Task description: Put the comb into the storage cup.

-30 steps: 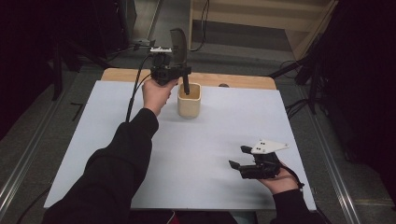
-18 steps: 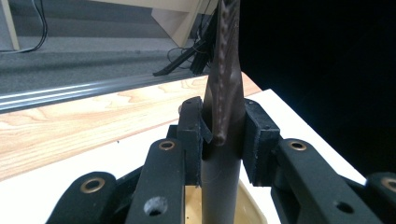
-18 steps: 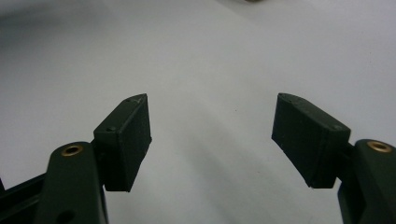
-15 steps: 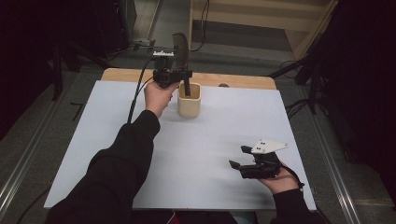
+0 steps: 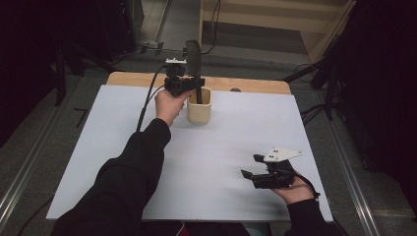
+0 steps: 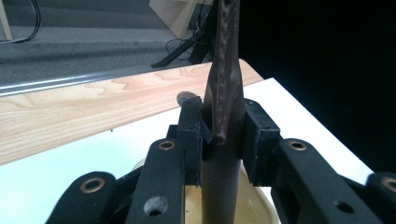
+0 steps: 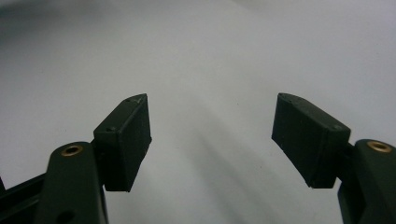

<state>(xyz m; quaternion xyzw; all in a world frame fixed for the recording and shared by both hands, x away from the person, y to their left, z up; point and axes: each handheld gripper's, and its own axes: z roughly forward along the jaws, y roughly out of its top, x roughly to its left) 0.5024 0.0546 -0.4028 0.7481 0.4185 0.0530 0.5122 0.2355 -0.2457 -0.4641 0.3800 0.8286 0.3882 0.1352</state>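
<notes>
White bench [image 5: 123, 147] carrying a beige cup [image 5: 199, 112] at its far side, left arm stretching to the cup, left gripper [image 5: 189, 88] jaws clamping the dark utensil [image 6: 224, 93] standing upright in it, left gripper view showing ridged handle, right gripper [image 5: 253, 169] resting well nearer than the cup, jaws gaping apart.

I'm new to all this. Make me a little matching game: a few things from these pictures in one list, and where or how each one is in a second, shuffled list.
Things:
1. left tongs
2. right tongs
3. beige cup
4. dark utensil

States:
a. standing on the white mat, near the wooden strip
b. open, with nothing between them
c. upright, its lower end inside the cup
d. shut on the utensil's handle

Pairs: 1-d, 2-b, 3-a, 4-c
</notes>
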